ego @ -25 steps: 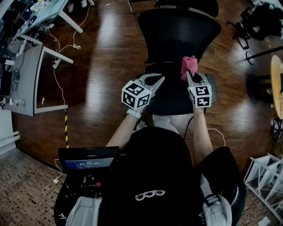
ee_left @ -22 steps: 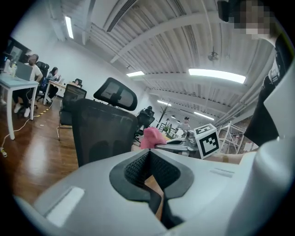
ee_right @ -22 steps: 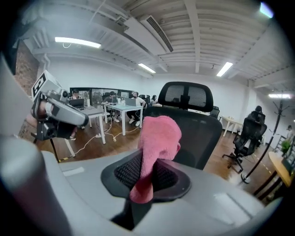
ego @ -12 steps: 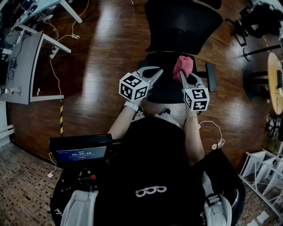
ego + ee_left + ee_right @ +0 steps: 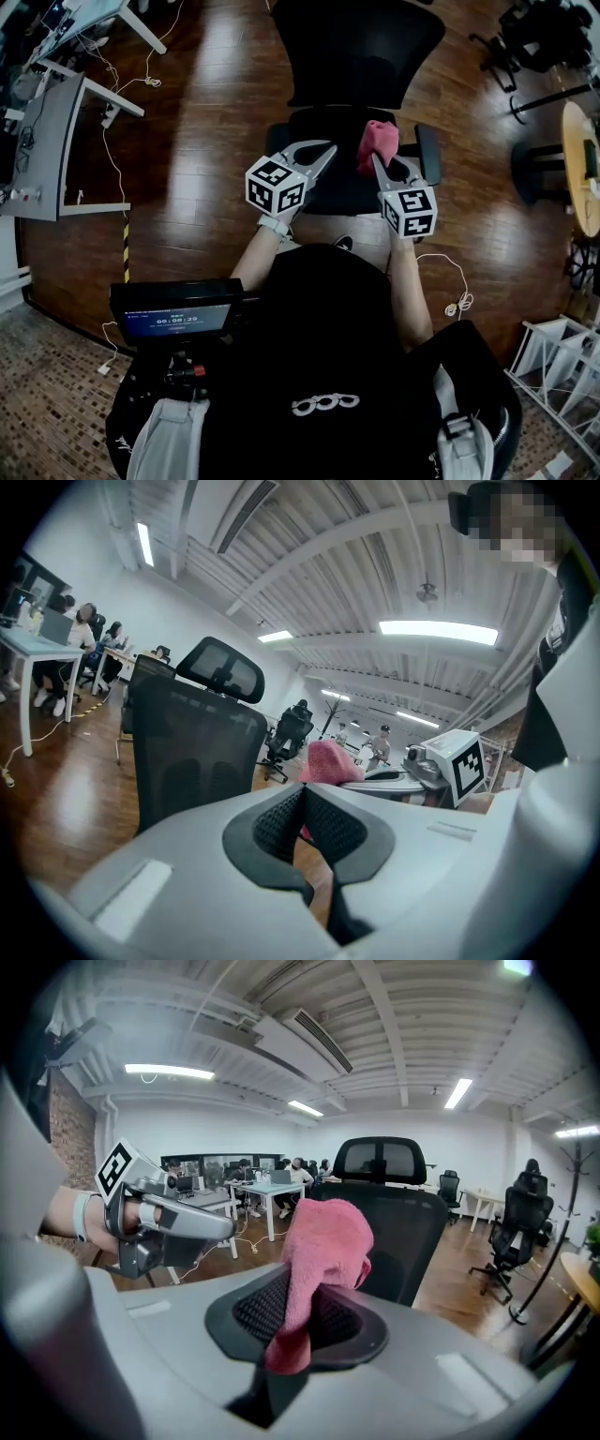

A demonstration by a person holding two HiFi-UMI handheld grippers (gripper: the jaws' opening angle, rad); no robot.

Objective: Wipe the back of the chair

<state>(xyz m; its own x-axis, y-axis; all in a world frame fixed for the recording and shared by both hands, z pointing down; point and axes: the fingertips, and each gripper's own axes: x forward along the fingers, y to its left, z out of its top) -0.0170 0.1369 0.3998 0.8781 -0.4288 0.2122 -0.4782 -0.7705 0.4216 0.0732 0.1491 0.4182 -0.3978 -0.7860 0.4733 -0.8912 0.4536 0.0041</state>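
Right gripper pinches the pink cloth, jaws clamped on its lower fold, tuft standing up. Left gripper is pressed together on nothing. The chair back stands upright straight ahead of both, beyond the seat, untouched. The cloth leads, so a forward reach from the right looks likely.

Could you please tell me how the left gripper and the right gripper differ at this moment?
The left gripper has its jaws together on nothing; the right gripper is shut on a pink cloth. The left gripper aims beside the chair's backrest, the right gripper straight at it. Both hover over the seat.
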